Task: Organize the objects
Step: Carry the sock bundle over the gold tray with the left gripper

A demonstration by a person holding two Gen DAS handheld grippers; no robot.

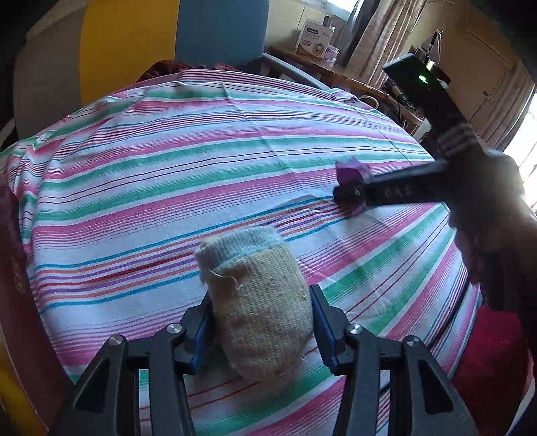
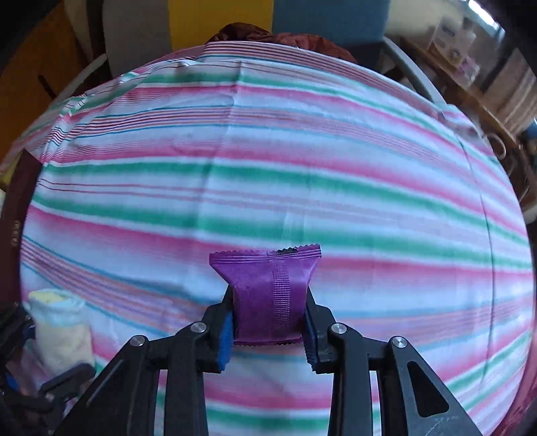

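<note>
My left gripper (image 1: 261, 302) is shut on a rolled beige sock with a pale blue cuff (image 1: 258, 295), held just over the striped cloth (image 1: 167, 174). The sock also shows at the lower left of the right wrist view (image 2: 62, 325). My right gripper (image 2: 268, 315) is shut on a purple snack packet (image 2: 268, 295) and holds it above the cloth (image 2: 268, 167). In the left wrist view the right gripper (image 1: 352, 191) comes in from the right with the packet (image 1: 352, 171) at its tip.
The striped cloth covers a rounded table. A dark red object (image 2: 16, 194) lies at the left edge. A wooden side table with a white box (image 1: 315, 37) stands at the back right. Yellow and blue panels (image 1: 167, 30) stand behind.
</note>
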